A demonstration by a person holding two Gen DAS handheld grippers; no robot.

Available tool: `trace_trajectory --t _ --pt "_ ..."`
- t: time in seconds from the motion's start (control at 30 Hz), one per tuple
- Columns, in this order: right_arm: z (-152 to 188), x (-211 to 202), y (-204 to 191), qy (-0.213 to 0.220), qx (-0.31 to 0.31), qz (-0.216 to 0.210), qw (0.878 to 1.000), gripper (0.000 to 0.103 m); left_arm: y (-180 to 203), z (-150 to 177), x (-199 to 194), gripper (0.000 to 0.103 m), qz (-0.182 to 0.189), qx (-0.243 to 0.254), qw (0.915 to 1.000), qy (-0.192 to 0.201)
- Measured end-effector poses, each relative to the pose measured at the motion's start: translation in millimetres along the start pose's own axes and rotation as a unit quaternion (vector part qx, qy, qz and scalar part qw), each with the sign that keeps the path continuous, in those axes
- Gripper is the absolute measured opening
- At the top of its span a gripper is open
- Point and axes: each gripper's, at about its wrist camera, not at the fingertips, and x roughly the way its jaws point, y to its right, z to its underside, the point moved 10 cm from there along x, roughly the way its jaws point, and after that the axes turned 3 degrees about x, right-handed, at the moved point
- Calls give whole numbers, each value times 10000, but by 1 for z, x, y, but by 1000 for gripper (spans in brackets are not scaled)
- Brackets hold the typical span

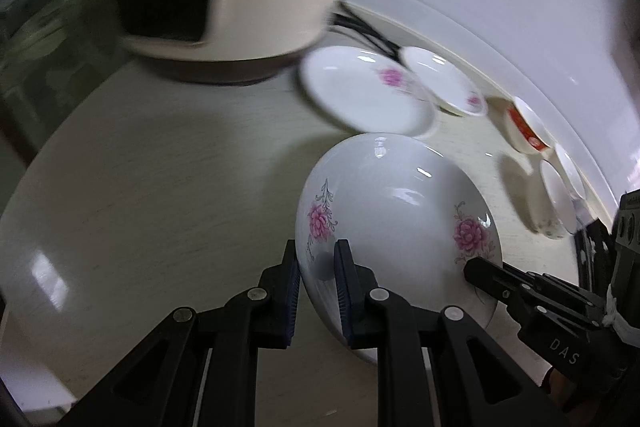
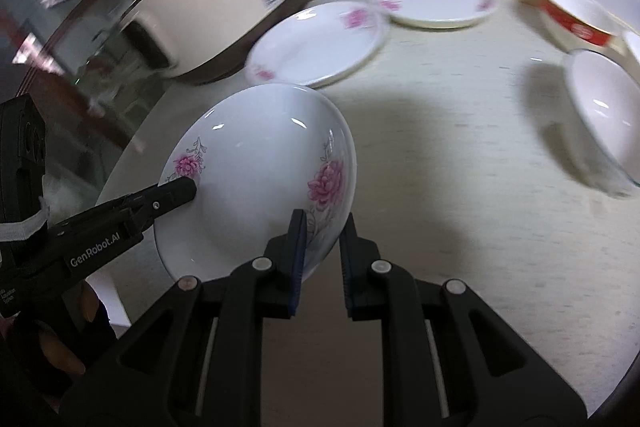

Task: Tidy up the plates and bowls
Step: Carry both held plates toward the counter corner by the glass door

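Both tongs are pinched onto opposite rims of one white floral bowl [image 1: 396, 223], the left tongs [image 1: 318, 291] on one edge and the right tongs [image 2: 322, 259] on the other, holding it over the pale bench [image 2: 460, 187]. The left tool's arm reads "GenRobot.AI", and the right tool's arm shows "DAS". Beyond lie two flowered plates [image 2: 320, 43], a red-banded bowl [image 2: 576, 15] with unreadable white marks, a plain white bowl [image 2: 604, 119] and a cream cooker [image 2: 216, 7] whose small label is blurred.
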Motion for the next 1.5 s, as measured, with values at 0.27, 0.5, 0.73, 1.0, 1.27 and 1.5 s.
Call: trace_trajectory --t 0.27,0.5,0.73,1.0,1.27,1.5 --pt "-4 37 -72 -246 -636 -326 9971 19 -77 12 -25 18 -448 -602 9971 91" --pt "-8 69 -126 -410 -1191 -506 9907 19 -135 19 -41 18 -742 -1138 9906 156" --pt "-12 84 -152 -516 -1540 -537 9853 20 -178 23 -47 18 -833 -1484 9852 176" --pt "-14 96 -163 -572 -1730 -477 9821 20 -196 22 -46 18 -836 -1607 9833 191" --pt "-12 90 -164 -540 -1721 -461 9825 20 -183 24 -49 18 -930 -1532 9837 176" --pt "-6 86 -158 -534 -1660 -433 9837 20 -172 29 -53 19 -1016 -1364 9854 64"
